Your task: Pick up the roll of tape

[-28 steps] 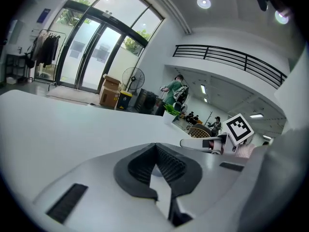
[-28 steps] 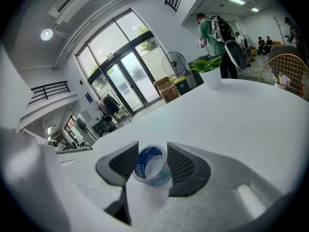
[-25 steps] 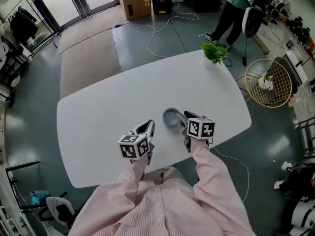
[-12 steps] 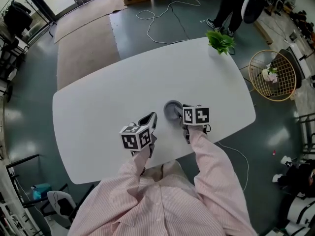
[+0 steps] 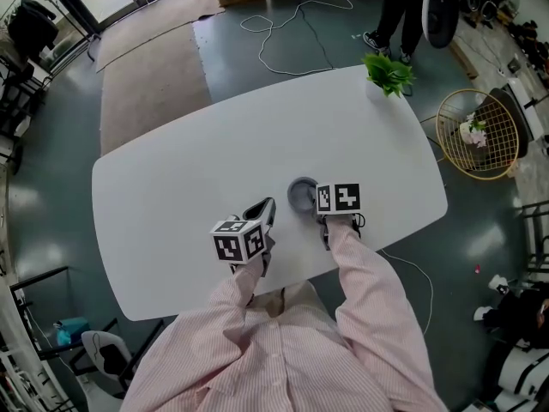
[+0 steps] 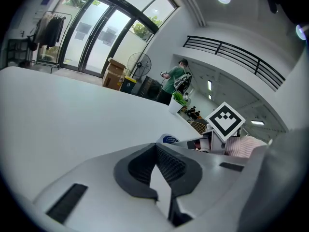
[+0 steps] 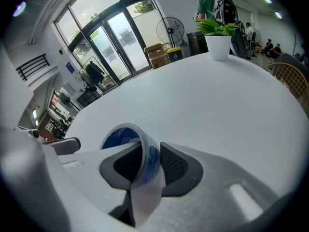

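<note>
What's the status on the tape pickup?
Right hand-held gripper shut on tape wall, one jaw inside the roll. Left hand-held gripper shut, empty, alongside over table. Nothing in the way; lift-off unclear.

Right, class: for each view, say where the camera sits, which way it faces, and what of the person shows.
Head view: on the person's head, looking steeply down at the white oval table; pink striped sleeves, left tool, right tool show.
Left gripper view: on the left tool, facing across the table towards glass doors; its shut jaws show.
Right gripper view: on the right tool, facing across the table; its jaws clamp the blue-cored clear tape roll.
Shared: both gripper views show the green potted plant.
</note>
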